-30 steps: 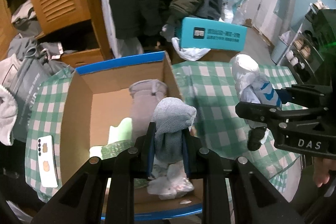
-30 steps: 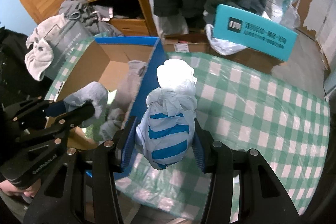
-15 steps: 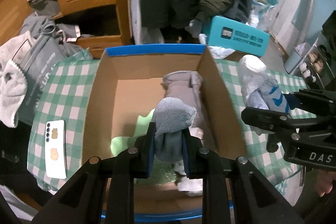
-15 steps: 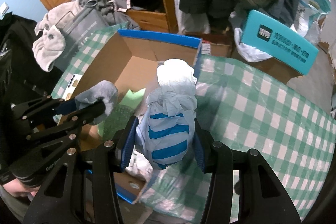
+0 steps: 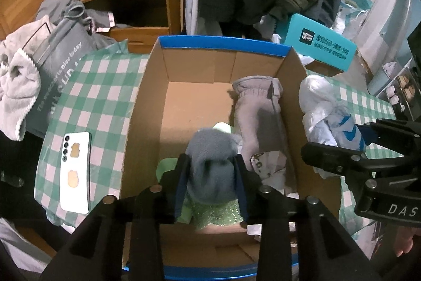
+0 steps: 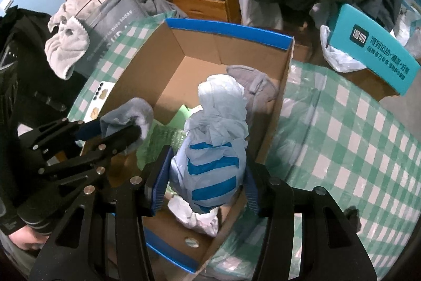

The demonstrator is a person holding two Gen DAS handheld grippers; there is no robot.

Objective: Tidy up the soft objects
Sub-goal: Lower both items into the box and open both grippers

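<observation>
I am holding the left gripper over the box, its fingers pinching a grey sock. The right gripper is pinching a white bag with blue stripes, hanging above the box's right wall.

The left view is looking straight down into the box: a mauve glove is lying along the right wall, green bubble wrap is sitting under the sock, and the far left floor of the box is showing bare cardboard. That view is also showing a phone lying on the checked counter at 9 o'clock from the box, plus the right gripper from the side at 3 o'clock, outside the box wall.

The right view is hiding most of the phone behind the box, but it is showing the open stretch of counter at 3 o'clock, a crumpled white piece in the box's near corner, and the left gripper at 9 o'clock with the sock bulging past its tips.

Both views are catching the teal carton beyond the box at 1 o'clock.
</observation>
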